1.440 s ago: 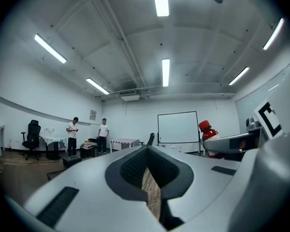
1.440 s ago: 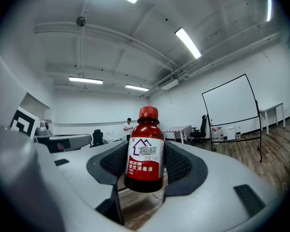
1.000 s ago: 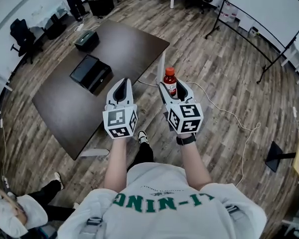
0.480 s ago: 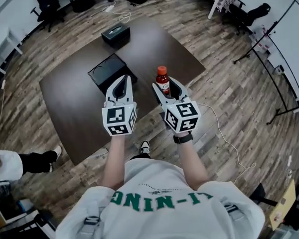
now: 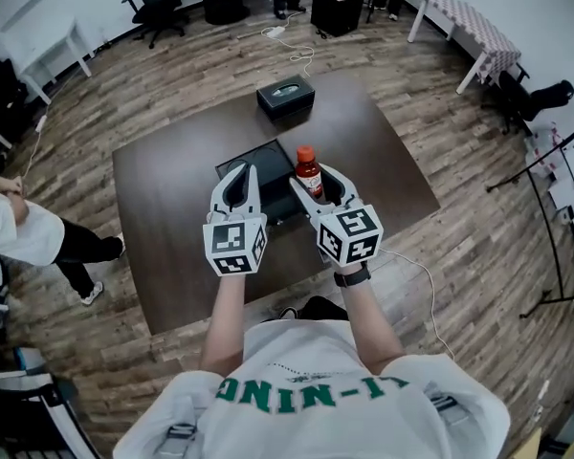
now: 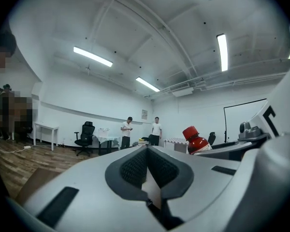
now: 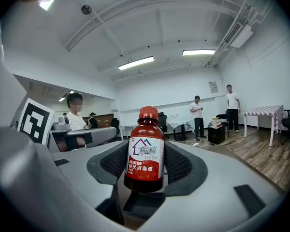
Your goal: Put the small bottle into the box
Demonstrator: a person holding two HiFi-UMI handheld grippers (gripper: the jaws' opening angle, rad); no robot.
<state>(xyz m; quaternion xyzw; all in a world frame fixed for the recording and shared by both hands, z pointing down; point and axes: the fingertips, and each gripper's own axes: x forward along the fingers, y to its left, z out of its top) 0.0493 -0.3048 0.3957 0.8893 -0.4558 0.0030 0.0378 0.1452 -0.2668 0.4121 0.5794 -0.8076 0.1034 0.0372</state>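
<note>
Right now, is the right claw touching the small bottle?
Touching. In the right gripper view, the right claw presses both sides of the small bottle.

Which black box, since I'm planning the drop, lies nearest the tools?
The larger box at the table's middle, not the smaller box near its far edge.

a dark brown bench (image 5: 172,218) stands on a floor (image 5: 478,256) of wood planks. two things lie on its top. a low black box (image 5: 271,170) sits near the middle, partly covered from view. a smaller dark box (image 5: 285,96) sits near the far edge, apart from the first. a white cable (image 5: 426,285) trails over the floor by the bench's right near corner.
</note>
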